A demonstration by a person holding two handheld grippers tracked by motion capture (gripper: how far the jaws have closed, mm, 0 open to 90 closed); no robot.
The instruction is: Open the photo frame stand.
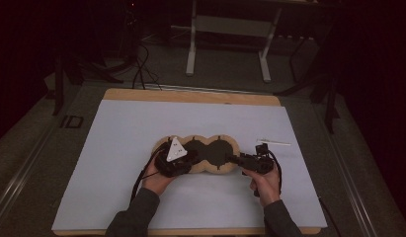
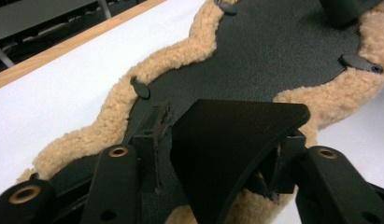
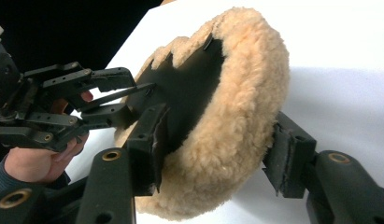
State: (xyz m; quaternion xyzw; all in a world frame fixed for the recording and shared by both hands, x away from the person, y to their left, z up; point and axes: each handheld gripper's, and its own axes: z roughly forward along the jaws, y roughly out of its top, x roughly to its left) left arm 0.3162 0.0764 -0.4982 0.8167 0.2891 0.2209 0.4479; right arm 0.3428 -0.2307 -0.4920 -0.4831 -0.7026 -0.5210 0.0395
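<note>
A tan fleece pad (image 1: 190,141) with three round lobes and a black inner face (image 2: 273,56) lies on the white sheet (image 1: 121,148). My left gripper (image 1: 193,157) is at its left lobe. Its jaws stand open, and a thin black flap (image 2: 227,149) of the pad rises between them with a gap at the pads. My right gripper (image 1: 230,159) is at the right lobe. In the right gripper view the right gripper (image 3: 217,149) is shut on the thick fleece rim (image 3: 241,93), one pad on the black inside and one on the woolly outside.
The white sheet covers a wooden table (image 1: 190,96). A thin white stick (image 1: 273,143) lies just behind the right hand. Small black tabs (image 2: 140,87) dot the pad's rim. A desk frame (image 1: 230,29) and cables stand on the dark floor beyond.
</note>
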